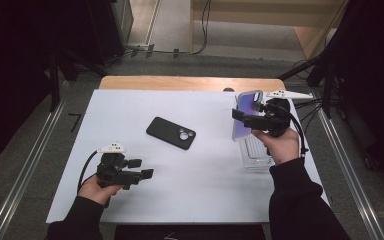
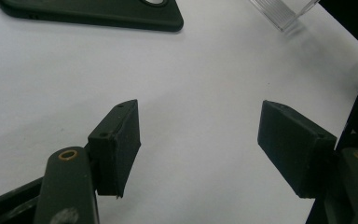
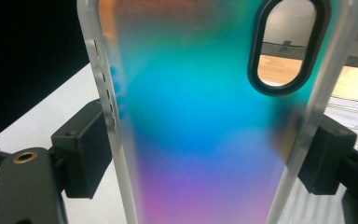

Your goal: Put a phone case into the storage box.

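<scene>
Case (image 3: 205,121) between hand-held gripper (image 3: 205,154) jaws

High view: fixed above the tabletop's (image 1: 130,200) near edge, facing forward and down. Gripper views: close along each gripper's jaws. High and left gripper views share the black case (image 1: 171,133) (image 2: 93,14).

White sheet (image 1: 130,115) covers the surface; a strip of bare wood (image 1: 190,83) shows along its far edge. Grey floor (image 1: 25,165) all round. Metal rails (image 1: 30,160) run along the floor left and right. Dark equipment fills the far left and far right corners. Black cables (image 1: 202,30) trail across the far floor beside light wooden furniture (image 1: 260,15). Lighting even, dim at the edges.
</scene>
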A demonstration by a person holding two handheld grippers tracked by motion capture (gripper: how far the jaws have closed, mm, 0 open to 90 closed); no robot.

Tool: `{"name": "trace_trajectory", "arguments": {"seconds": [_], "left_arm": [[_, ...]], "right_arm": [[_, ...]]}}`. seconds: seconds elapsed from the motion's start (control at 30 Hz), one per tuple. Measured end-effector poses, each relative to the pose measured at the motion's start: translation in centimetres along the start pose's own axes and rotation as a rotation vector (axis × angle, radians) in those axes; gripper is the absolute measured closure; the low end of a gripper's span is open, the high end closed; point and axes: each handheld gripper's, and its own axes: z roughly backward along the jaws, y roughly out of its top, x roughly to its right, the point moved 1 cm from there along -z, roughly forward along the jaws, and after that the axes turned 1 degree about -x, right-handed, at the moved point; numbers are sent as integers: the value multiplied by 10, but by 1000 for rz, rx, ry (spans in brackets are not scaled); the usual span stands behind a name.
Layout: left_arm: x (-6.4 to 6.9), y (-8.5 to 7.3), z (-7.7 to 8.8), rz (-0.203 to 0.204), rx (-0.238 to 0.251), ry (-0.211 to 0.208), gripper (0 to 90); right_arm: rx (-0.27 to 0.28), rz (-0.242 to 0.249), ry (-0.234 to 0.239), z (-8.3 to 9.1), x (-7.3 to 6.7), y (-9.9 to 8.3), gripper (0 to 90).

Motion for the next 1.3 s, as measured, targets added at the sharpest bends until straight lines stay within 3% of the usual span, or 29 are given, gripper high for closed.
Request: {"name": "trace_trajectory", "arguments": {"seconds": [0.53,0.9,1.3], "left_arm": [[-1,-1,0,-3,-7,1,298],[-1,-1,-1,5,-5,7,298],[-4,-2,-4,7,-18,7,298]], "right_arm": [[15,-31,-120,2,29,-2,161],[5,-52,-166,-18,47,3,161],[-6,-70,-216,-37,71,24,161]]}}
